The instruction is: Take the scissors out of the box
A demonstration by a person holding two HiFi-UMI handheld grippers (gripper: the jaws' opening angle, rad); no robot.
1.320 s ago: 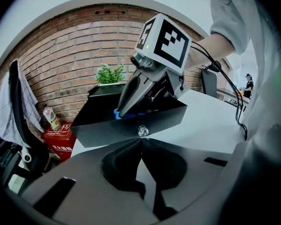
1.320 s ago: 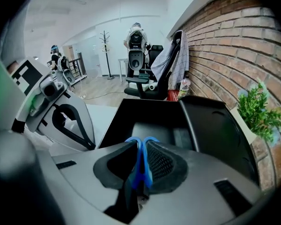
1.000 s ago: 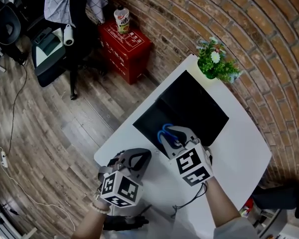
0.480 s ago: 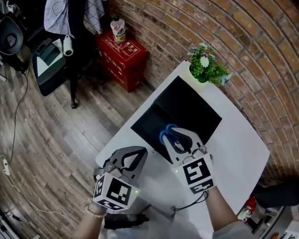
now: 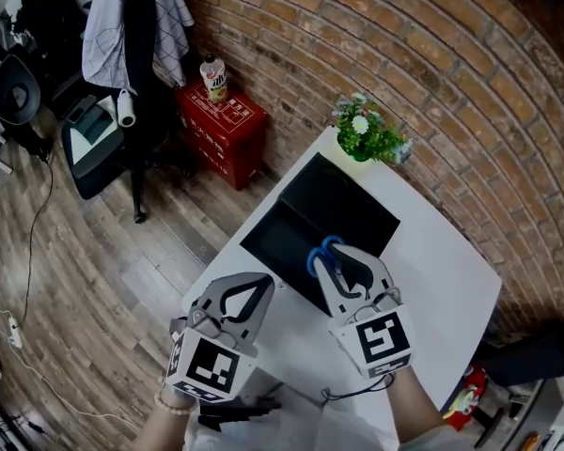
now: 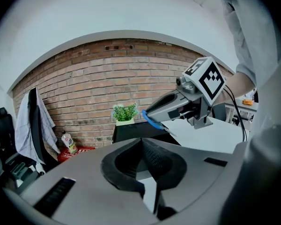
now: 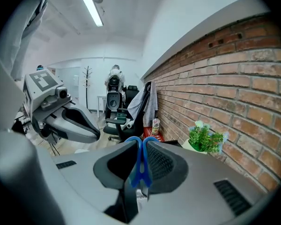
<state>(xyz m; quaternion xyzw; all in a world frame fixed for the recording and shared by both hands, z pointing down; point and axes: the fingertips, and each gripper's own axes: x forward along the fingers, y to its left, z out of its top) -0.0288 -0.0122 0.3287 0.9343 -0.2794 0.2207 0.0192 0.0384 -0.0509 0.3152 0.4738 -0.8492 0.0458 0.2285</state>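
A curved brick wall ran behind a wood-plank floor, and a white table stood against the bricks. On the table lay a black box. Off to the side stood a chair draped with cloth, then a red cabinet. A small potted plant sat at the table's far corner, just beyond the box.

The person's right forearm reached up from the lower edge of the head view, carrying the right gripper out over the near side of the box, with its marker cube facing the camera. Its jaws were clamped on the blue handles of the scissors, which stood upright between the pads in the right gripper view. From the left gripper view the scissors hung at the jaw tips above the box, a thin blade slanting down toward it. Whether the blade was clear of the box could not be told.

The left gripper was held lower and nearer the body, over the table's near edge and well apart from the box, aimed toward the other gripper. Its jaws were pressed together with nothing between them.

A bottle stood on the cabinet.
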